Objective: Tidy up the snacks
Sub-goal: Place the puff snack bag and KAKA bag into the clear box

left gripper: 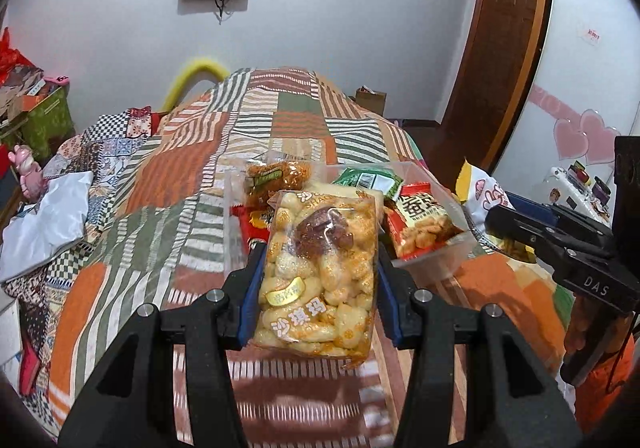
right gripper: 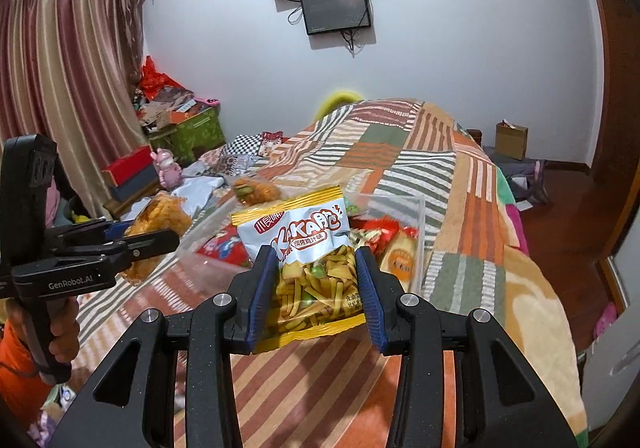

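Left gripper [left gripper: 318, 268] pinches a clear pack of puffed-rice cake [left gripper: 318, 272], blue pads pressed against both long edges; jaws spread only to the pack's width. The pack stands nearly upright between the fingers, held above the patchwork quilt [left gripper: 168, 176], its top edge overlapping the near side of a clear plastic bin [left gripper: 436, 252]. Right gripper [right gripper: 316, 288] clamps a white-and-yellow chip bag [right gripper: 304, 252] the same way, pads on both side edges, bag upright with its crimped top tilted slightly left; it hangs above the quilt [right gripper: 440, 176], just in front of the bin [right gripper: 420, 232]. Seen from the left wrist camera, the right gripper [left gripper: 516, 240] comes in from the right edge, fingers level, chip bag [left gripper: 484, 200] beside the bin's right wall. Seen from the right wrist camera, the left gripper [right gripper: 156, 244] reaches in from the left edge, roughly level, a hand [right gripper: 64, 332] wrapped round its handle, the cake pack [right gripper: 154, 228] near the bin's left end. The bin holds several packets: an orange-brown one [left gripper: 276, 178], a green one [left gripper: 368, 180], a red one [left gripper: 424, 224]. The bin sits on the quilt. A dark screen [right gripper: 334, 8] is on the far wall.
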`<state>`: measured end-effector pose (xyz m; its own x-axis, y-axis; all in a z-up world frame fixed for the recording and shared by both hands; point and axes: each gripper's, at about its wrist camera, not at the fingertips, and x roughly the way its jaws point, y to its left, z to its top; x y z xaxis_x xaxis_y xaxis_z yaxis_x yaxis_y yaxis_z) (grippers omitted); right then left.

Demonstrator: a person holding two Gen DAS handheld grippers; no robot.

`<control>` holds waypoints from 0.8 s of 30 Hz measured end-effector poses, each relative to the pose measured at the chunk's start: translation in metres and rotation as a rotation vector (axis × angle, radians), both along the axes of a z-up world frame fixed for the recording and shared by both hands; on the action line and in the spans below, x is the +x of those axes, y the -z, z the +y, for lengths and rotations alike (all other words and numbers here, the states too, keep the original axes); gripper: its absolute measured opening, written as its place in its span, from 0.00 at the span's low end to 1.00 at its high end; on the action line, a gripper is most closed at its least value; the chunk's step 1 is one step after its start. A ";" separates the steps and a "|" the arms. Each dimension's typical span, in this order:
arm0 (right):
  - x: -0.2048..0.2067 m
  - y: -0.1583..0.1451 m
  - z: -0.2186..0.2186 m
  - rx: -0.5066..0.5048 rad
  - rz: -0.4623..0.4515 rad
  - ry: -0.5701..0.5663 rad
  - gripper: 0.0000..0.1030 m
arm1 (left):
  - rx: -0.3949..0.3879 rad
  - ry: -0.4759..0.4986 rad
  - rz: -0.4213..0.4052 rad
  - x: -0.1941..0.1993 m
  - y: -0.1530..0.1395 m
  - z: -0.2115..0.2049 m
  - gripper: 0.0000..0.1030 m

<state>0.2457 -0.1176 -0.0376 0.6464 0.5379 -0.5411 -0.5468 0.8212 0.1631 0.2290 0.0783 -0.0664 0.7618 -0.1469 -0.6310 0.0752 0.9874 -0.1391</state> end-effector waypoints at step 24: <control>0.040 0.032 0.039 -0.084 0.023 -0.048 0.37 | 0.037 -0.030 0.045 0.063 0.045 0.014 0.48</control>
